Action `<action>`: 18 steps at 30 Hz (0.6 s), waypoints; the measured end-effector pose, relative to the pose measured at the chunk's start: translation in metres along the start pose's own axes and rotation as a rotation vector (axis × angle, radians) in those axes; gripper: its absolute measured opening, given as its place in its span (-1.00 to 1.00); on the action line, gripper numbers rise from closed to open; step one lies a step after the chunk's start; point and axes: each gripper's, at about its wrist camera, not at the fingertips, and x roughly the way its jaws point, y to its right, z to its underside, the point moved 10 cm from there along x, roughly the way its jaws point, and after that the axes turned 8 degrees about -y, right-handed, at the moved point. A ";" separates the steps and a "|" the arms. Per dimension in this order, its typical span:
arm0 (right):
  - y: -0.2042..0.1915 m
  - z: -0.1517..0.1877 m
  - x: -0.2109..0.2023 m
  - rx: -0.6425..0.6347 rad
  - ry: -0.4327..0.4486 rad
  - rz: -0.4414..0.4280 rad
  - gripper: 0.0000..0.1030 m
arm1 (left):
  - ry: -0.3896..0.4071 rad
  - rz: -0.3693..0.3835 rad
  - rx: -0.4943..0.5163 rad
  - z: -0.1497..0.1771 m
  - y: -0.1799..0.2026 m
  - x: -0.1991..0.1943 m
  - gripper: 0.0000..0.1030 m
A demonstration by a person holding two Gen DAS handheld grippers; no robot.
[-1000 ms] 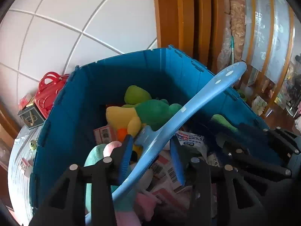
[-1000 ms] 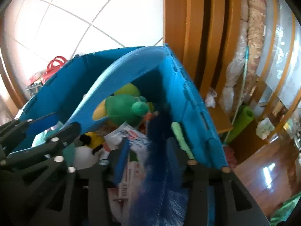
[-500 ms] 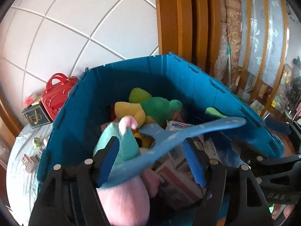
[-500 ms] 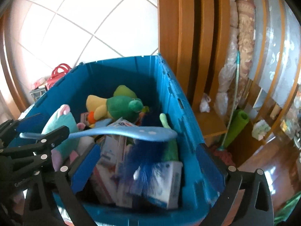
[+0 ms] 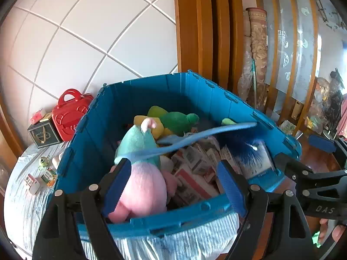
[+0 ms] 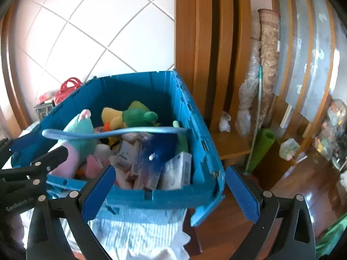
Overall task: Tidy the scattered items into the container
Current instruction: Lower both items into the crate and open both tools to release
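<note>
Ahead of left gripper [image 5: 173,182]: striped cloth [image 5: 26,205], tiled wall [image 5: 86,32] | jaws opening, empty | right gripper [image 6: 171,192]: spread, empty

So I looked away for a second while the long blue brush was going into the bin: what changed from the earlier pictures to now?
Both grippers let go of the blue brush and backed off; it dropped from steeply tilted to lying flat across the toys. The left gripper is opening with nothing between its jaws; the right gripper stands wide open, empty. The blue bin, green plush and red case stayed put.
</note>
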 end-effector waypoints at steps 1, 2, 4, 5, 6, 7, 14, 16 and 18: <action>0.000 0.002 -0.001 0.002 0.001 -0.001 0.99 | 0.001 0.001 0.001 0.002 -0.001 -0.002 0.59; -0.001 0.003 -0.003 0.006 0.002 -0.001 0.99 | 0.004 0.002 -0.002 0.005 -0.003 -0.006 0.59; -0.006 0.007 -0.008 0.014 0.004 0.003 0.99 | 0.011 0.006 -0.005 0.009 -0.009 -0.013 0.59; -0.008 0.008 -0.010 0.015 0.004 0.004 0.99 | 0.016 0.007 -0.006 0.011 -0.013 -0.017 0.59; -0.012 0.009 -0.012 0.014 0.006 0.006 0.99 | 0.020 0.006 -0.009 0.013 -0.016 -0.020 0.59; -0.018 0.010 -0.015 0.010 0.010 0.006 0.99 | 0.026 0.007 -0.011 0.015 -0.021 -0.025 0.59; -0.082 0.014 -0.043 -0.013 0.056 0.001 0.99 | 0.069 0.008 -0.037 0.039 -0.081 -0.063 0.59; -0.108 0.019 -0.051 -0.017 0.069 -0.002 0.99 | 0.074 0.003 -0.041 0.050 -0.102 -0.072 0.59; -0.138 0.025 -0.056 -0.018 0.070 -0.007 0.99 | 0.078 0.004 -0.046 0.064 -0.127 -0.083 0.59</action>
